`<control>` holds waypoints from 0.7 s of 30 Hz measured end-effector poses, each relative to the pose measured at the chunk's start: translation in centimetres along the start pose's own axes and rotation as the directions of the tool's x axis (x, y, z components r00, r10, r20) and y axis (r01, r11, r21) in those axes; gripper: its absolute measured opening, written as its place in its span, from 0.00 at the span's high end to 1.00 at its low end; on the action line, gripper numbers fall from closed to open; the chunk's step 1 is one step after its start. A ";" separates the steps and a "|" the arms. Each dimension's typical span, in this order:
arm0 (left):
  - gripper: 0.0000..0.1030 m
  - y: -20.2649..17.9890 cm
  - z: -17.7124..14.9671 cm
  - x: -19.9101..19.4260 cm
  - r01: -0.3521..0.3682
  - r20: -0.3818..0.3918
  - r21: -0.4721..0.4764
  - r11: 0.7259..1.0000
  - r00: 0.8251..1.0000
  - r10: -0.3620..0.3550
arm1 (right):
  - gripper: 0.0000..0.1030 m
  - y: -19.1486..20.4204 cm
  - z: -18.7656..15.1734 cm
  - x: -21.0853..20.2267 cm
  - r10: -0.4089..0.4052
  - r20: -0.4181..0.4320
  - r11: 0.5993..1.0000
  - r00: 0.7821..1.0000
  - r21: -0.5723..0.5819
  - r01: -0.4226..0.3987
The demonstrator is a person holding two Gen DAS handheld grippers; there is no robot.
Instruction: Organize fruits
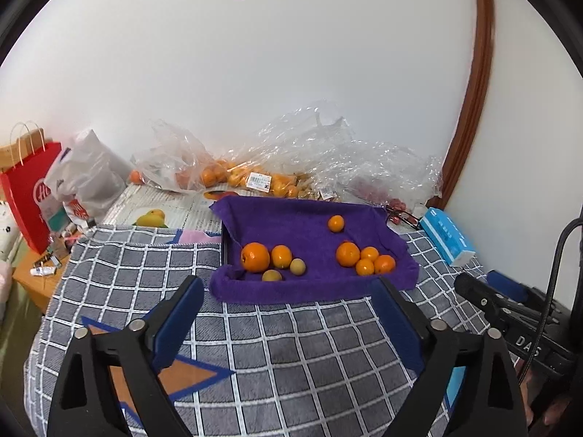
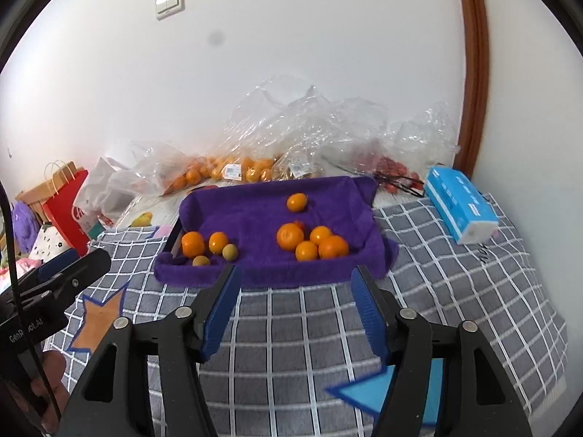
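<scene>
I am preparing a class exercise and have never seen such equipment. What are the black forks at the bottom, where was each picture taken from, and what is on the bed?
No robot here: a person holds two hand grippers, each with a camera looking along its fingers. One picture is from the left gripper, the other from the right gripper. Both are open and hold nothing. Ahead, on a checked blanket, lies a purple towel over a tray, carrying oranges and two small pale fruits. Behind are plastic bags of more fruit; a blue tissue box lies right.
</scene>
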State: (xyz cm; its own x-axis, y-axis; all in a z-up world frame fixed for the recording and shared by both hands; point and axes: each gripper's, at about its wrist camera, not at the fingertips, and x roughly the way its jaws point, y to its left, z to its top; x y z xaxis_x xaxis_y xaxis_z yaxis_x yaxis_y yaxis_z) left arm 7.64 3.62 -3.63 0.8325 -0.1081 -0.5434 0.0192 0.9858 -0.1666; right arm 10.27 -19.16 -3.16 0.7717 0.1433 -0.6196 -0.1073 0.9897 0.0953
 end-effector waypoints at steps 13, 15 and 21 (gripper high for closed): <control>0.05 -1.8 -0.6 -2.6 -0.041 0.034 0.022 0.999 0.999 0.041 | 0.04 -0.1 -1.1 -4.3 -0.018 0.074 1.000 0.997 0.009 0.017; 0.05 -1.9 -0.7 -2.5 -0.046 0.034 0.023 0.999 0.998 0.045 | 0.04 -0.5 -1.3 -4.3 -0.014 0.065 1.000 0.998 0.020 0.012; 0.05 -2.0 -0.7 -2.7 -0.044 0.040 0.012 0.999 0.998 0.043 | 0.04 -0.9 -1.6 -4.3 -0.023 0.055 0.999 0.998 0.031 0.021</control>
State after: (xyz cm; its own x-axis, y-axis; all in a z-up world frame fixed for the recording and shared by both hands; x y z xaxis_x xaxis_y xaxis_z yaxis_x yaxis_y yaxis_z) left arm 4.96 1.87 -2.43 0.8540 -0.0600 -0.5168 -0.0108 0.9911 -0.1330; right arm 5.99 -20.68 -1.83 0.8074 0.1198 -0.5777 -0.0712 0.9918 0.1062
